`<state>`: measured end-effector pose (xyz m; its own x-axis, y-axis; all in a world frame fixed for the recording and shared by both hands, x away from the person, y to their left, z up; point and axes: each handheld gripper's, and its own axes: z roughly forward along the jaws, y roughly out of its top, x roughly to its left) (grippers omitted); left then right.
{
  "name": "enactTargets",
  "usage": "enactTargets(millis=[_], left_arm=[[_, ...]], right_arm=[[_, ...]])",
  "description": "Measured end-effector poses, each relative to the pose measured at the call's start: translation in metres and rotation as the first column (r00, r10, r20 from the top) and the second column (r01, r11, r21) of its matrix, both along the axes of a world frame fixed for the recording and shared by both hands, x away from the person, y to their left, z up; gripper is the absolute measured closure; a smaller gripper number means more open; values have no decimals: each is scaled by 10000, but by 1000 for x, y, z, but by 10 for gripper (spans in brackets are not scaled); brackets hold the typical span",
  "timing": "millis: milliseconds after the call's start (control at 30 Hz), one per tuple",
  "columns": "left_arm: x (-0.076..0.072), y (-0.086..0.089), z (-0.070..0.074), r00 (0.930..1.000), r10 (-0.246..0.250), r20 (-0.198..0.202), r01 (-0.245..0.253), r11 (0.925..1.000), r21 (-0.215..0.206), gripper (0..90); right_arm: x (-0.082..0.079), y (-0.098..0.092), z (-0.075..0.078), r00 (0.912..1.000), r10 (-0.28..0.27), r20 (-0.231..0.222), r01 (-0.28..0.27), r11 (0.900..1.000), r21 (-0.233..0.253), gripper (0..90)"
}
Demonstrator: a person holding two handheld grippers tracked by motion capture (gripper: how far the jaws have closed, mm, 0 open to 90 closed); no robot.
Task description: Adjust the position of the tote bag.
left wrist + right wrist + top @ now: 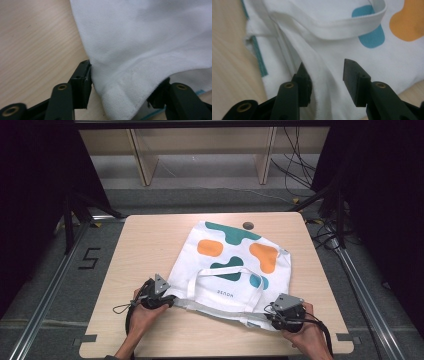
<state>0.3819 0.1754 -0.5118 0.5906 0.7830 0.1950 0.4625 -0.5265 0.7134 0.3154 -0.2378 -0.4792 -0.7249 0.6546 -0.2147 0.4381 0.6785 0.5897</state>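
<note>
I have one tote bag (230, 265) lying flat mid-worktop (145, 240), and my two hand-held grippers at its near corners, left hand-held gripper (117, 85) and right hand-held gripper (325, 75) both spread apart around cloth, probably to pinch and lift the opening edge.

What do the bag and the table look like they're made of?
The bag looks like white woven cloth, probably cotton canvas: the left gripper view shows a fine matte weave and soft folds. Its coloured blobs seem printed on. The table looks like pale wood or a wood-look laminate, with visible grain and a smooth, dull finish.
</note>
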Motion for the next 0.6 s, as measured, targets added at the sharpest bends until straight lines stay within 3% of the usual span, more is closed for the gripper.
enactTargets(millis=[33, 67, 100, 133, 167, 200, 267, 333, 433, 533, 567, 600], left_arm=[[0, 0, 0, 10000, 0, 0, 0, 10000, 0, 504], [0, 1, 1, 10000, 44, 78, -43, 9999, -147, 541], [0, 1, 1, 10000, 44, 78, -43, 9999, -147, 566], [0, 2, 3, 9999, -49, 110, 51, 9999, -124, 574], [-2, 2, 5, 9998, -54, 208, 57, 9999, -124, 574], [-5, 2, 9, 9989, -271, 369, 277, 9995, -147, 625], [-6, 2, 10, 9976, -411, 550, 427, 9987, -279, 647], [-9, 2, 13, 9920, -857, 929, 865, 9962, -44, 698], [-12, 2, 12, 9906, -858, 1069, 878, 9960, -141, 660], [-16, -1, 13, 9908, -983, 929, 975, 9952, 127, 644], [-17, -4, 12, 9908, -641, 1194, 666, 9976, -172, 607], [-16, -4, 14, 9888, -663, 1337, 641, 9977, 209, 527]], right_arm=[[0, 0, 0, 10000, 0, 0, 0, 10000, 0, 592], [1, -2, -6, 10000, 5, -99, -10, 9986, -537, 597], [1, -2, -6, 10000, 5, -99, -10, 9986, -537, 597], [0, -5, -8, 9997, 59, -249, -71, 9988, -479, 677], [0, -5, -8, 9997, 59, -249, -71, 9988, -479, 677], [0, -7, -5, 9998, 107, -157, -112, 9995, -299, 774], [0, -9, -3, 9998, 177, -121, -179, 9997, -154, 801], [2, -16, -1, 9998, 210, -22, -209, 9997, 156, 837], [2, -21, 0, 9999, 90, -61, -88, 9992, 399, 841], [4, -26, 2, 10000, -48, -5, 48, 9980, 629, 847], [4, -28, 3, 10000, -86, 7, 85, 9976, 691, 847], [4, -29, 3, 9999, -113, -67, 118, 9968, 790, 846]])
